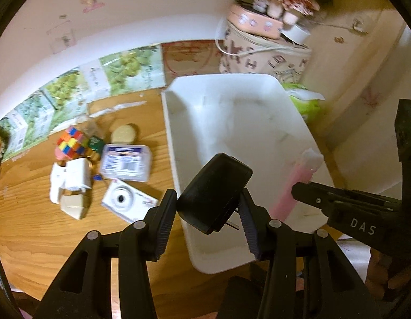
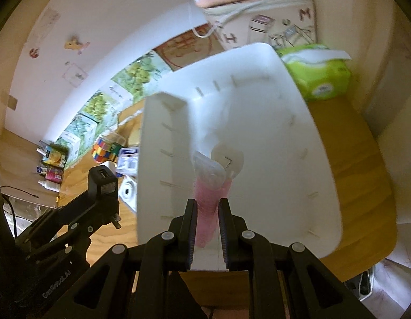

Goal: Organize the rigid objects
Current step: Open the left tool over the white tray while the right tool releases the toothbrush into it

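Note:
My left gripper point(image 1: 208, 207) is shut on a black plug adapter point(image 1: 214, 191), held over the near left rim of the white bin point(image 1: 248, 122); the same adapter point(image 2: 103, 183) and left gripper show at the left of the right wrist view. My right gripper point(image 2: 207, 212) is shut on a pink tube with a clear cap point(image 2: 209, 183), held above the bin's point(image 2: 258, 138) inside. That pink tube point(image 1: 296, 180) also appears at the bin's right rim in the left wrist view, under the right gripper's fingers point(image 1: 311, 192).
On the wooden table left of the bin lie a white camera point(image 1: 125, 199), a labelled clear box point(image 1: 127, 162), a colourful cube point(image 1: 70, 142), a white carton point(image 1: 71, 179) and a round biscuit point(image 1: 124, 133). A green tissue pack point(image 2: 315, 75) and a patterned bag point(image 1: 261, 53) stand behind the bin.

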The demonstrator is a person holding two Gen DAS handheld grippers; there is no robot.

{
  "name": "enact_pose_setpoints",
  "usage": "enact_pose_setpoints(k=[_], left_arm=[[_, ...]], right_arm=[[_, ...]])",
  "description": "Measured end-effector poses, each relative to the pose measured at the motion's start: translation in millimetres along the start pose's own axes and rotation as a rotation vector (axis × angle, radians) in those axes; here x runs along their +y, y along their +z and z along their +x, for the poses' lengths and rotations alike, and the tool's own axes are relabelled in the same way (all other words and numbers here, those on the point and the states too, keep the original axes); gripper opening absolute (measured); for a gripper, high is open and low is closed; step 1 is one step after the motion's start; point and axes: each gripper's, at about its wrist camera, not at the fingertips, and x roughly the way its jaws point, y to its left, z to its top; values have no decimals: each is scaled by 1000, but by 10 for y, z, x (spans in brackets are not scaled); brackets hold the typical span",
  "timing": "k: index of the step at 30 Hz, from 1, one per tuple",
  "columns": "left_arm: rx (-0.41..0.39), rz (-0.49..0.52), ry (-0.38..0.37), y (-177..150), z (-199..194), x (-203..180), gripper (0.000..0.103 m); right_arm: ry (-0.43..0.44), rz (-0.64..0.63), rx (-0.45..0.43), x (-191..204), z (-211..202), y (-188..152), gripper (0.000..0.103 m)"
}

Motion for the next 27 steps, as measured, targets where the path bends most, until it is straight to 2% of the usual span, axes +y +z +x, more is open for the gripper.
enact_pose_setpoints(k=[7, 15, 16, 18, 20, 22, 27], left_arm=[[20, 40, -25, 72, 85, -202, 51], [21, 57, -49, 93, 102, -277, 52], [19, 54, -51, 97, 102, -270, 56], [5, 36, -59, 89, 73, -252, 67], [-13, 17, -61, 81, 38, -227, 76], [-26, -2, -59, 72, 15, -202, 78], [-47, -58, -52, 45, -45, -94, 78]], right_arm=[[16, 37, 49, -212, 71, 12, 19], [21, 62, 62, -289, 137, 85, 19], [23, 62, 66, -289, 149, 88, 21], [25, 61, 74, -296, 160, 80, 36], [25, 56, 76, -294, 158, 68, 41], [27, 50, 75, -282, 152, 58, 42], [30, 33, 69, -249, 128, 13, 51]])
